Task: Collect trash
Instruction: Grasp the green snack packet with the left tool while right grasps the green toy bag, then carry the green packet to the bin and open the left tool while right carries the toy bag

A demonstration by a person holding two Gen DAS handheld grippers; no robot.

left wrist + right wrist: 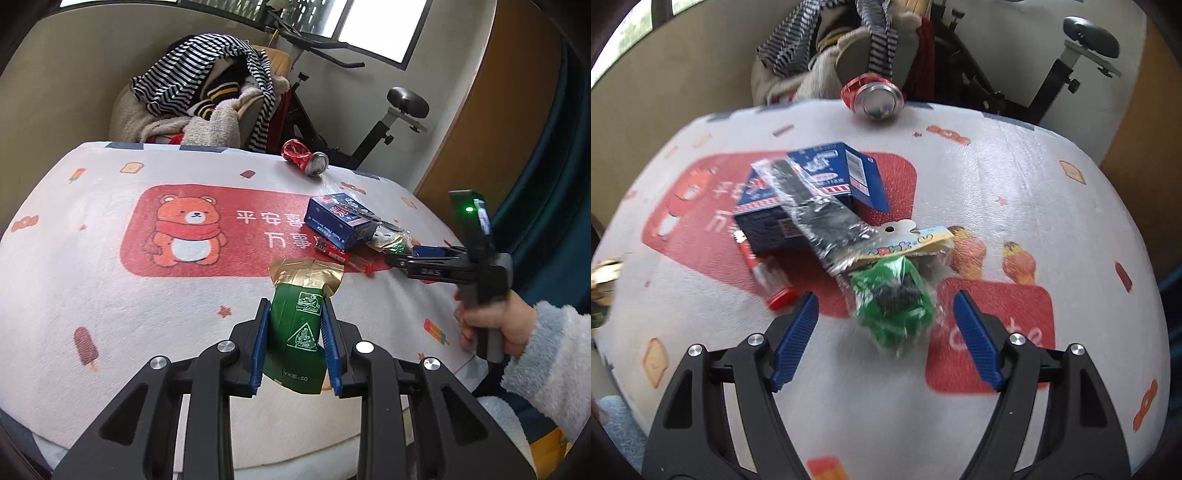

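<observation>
My left gripper [295, 332] is shut on a green and gold foil pouch [301, 325] and holds it over the table's near side. My right gripper [886, 314] is open, its blue pads [798, 328] either side of a clear plastic wrapper with green contents [894, 306]. It also shows in the left wrist view [397, 256]. A blue carton [812, 192] lies behind the wrapper, with a red-capped clear tube [768, 273] to its left. A crushed red can [873, 96] lies at the far edge.
The table wears a white cloth with a red bear print [177, 229]. Behind it stands a chair heaped with striped clothes [207, 88] and an exercise bike [388, 122]. A wooden door [491, 110] is at the right.
</observation>
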